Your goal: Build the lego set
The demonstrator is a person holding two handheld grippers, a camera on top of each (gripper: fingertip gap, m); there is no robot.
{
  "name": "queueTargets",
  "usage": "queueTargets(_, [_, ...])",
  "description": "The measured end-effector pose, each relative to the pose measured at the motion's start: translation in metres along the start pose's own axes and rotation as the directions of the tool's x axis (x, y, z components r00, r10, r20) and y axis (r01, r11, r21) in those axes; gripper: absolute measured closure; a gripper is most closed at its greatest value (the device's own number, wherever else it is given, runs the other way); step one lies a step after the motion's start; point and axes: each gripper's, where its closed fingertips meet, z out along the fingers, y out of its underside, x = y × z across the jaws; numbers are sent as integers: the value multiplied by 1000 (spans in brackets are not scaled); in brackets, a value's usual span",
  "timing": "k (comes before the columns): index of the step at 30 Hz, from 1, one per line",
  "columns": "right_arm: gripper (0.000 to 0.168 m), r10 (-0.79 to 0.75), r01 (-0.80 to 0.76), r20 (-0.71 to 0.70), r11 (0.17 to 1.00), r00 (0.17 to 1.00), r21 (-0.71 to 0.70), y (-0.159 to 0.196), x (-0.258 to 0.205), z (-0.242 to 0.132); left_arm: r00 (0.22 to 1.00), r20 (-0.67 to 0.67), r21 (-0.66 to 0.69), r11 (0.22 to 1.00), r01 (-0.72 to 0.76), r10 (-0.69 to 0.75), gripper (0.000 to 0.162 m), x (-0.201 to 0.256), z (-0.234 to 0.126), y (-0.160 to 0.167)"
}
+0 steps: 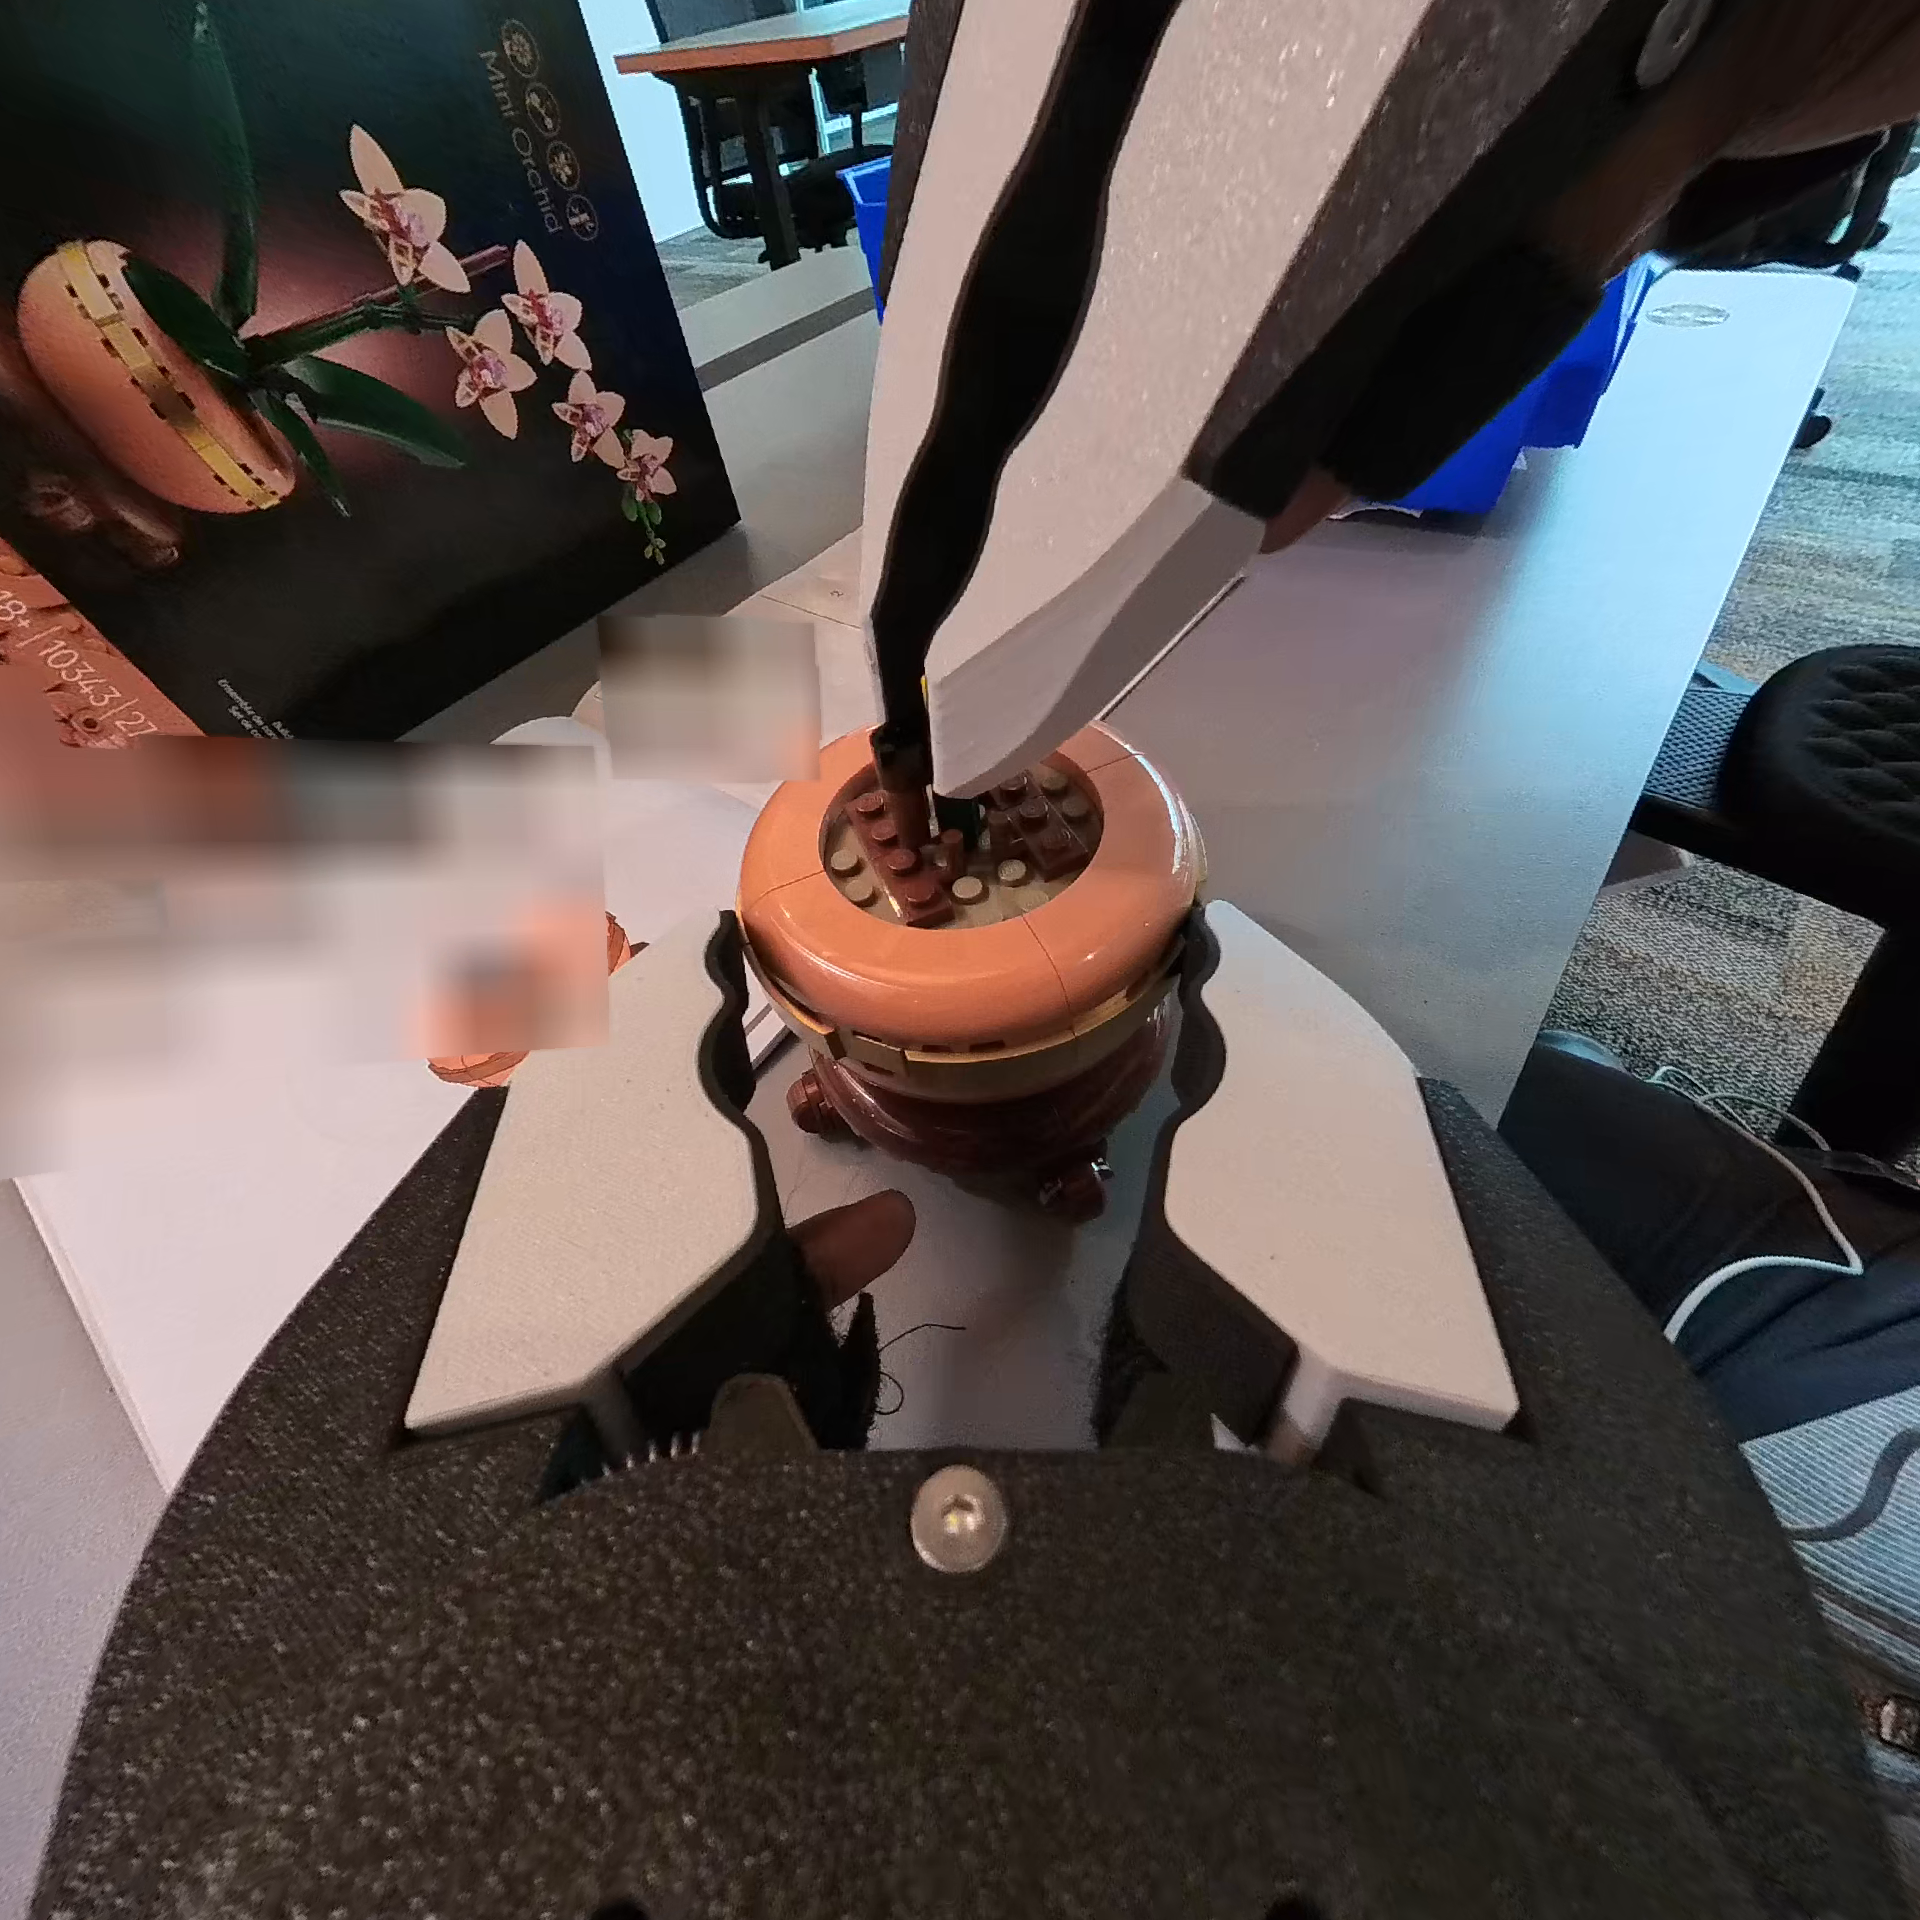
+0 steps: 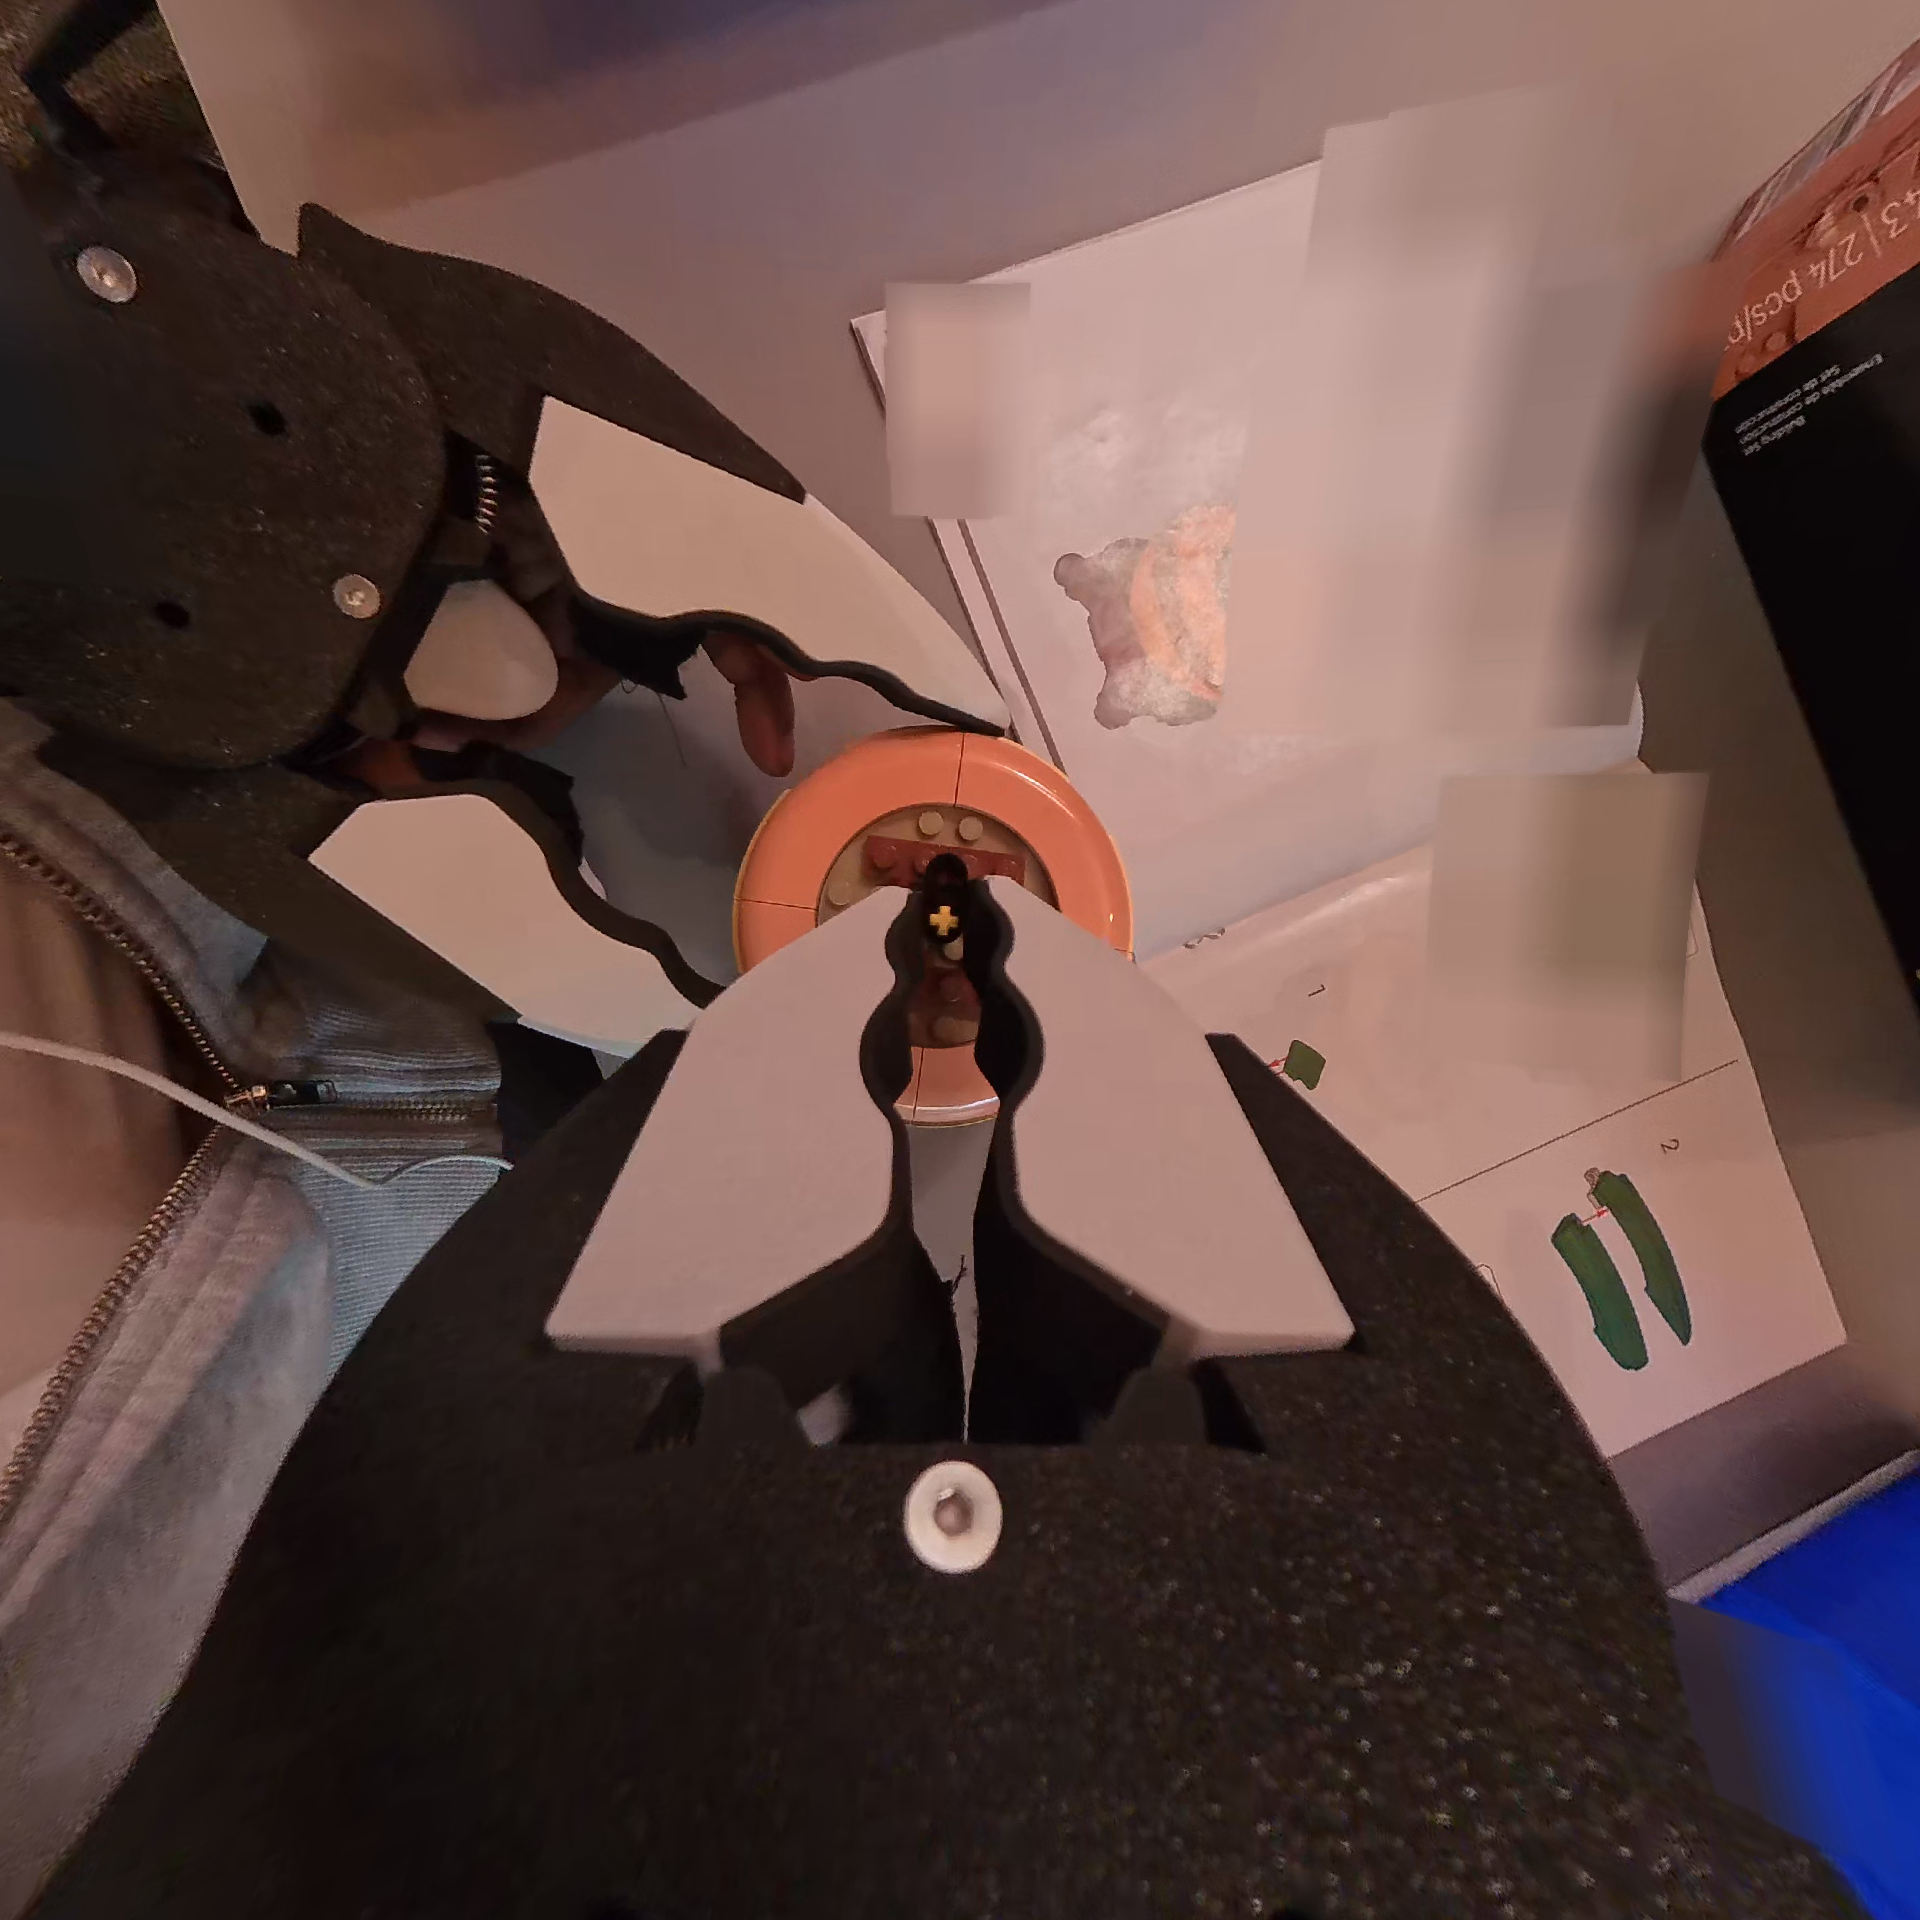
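Observation:
A lego flower pot (image 1: pixel 935 971) with a tan rim, a gold band and a dark brown base stands on the grey table. Brown plates (image 1: pixel 909 857) cover its studded top. My left gripper (image 1: pixel 961 940) is shut on the pot, one finger on each side below the rim. My right gripper (image 1: pixel 920 743) comes down from above. It is shut on a small dark stem piece (image 1: pixel 896 774) that stands on the plates. In the right wrist view the right gripper (image 2: pixel 943 902) pinches this black piece with a yellow cross end (image 2: pixel 943 920) over the pot (image 2: pixel 1075 831). The left gripper (image 2: pixel 860 862) shows at the left.
The lego set's box (image 1: pixel 312 364) stands at the back left and also shows in the right wrist view (image 2: pixel 1818 540). An open instruction booklet (image 2: pixel 1558 1247) lies beside the pot, with a crumpled plastic bag (image 2: pixel 1153 623) on it. A blue bin (image 1: pixel 1507 416) and a chair (image 1: pixel 1849 769) are at the right. My left and right fingertips are right by each other.

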Motion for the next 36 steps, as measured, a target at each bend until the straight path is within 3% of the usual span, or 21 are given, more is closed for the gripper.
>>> queueTargets(22, [161,-26,26,26,999,999,-22,1,1,2,1000,-3,-2,1000,8,-8,83,0,0,1])
queueTargets(27, [160,36,-43,106,997,994,68,-3,1,2,1000,-12,-2,1000,27,-27,82,-1,0,1])
queueTargets(29, [130,119,-137,149,984,982,113,-5,4,0,1000,-11,-2,1000,22,-22,82,-1,0,1])
queueTargets(33, [130,148,-183,166,957,975,226,-11,11,-20,1000,-16,-2,1000,24,-24,82,-1,0,1])
queueTargets(36, [135,112,-131,106,973,988,192,-3,10,-21,1000,-16,-2,1000,24,-24,82,-1,0,1])
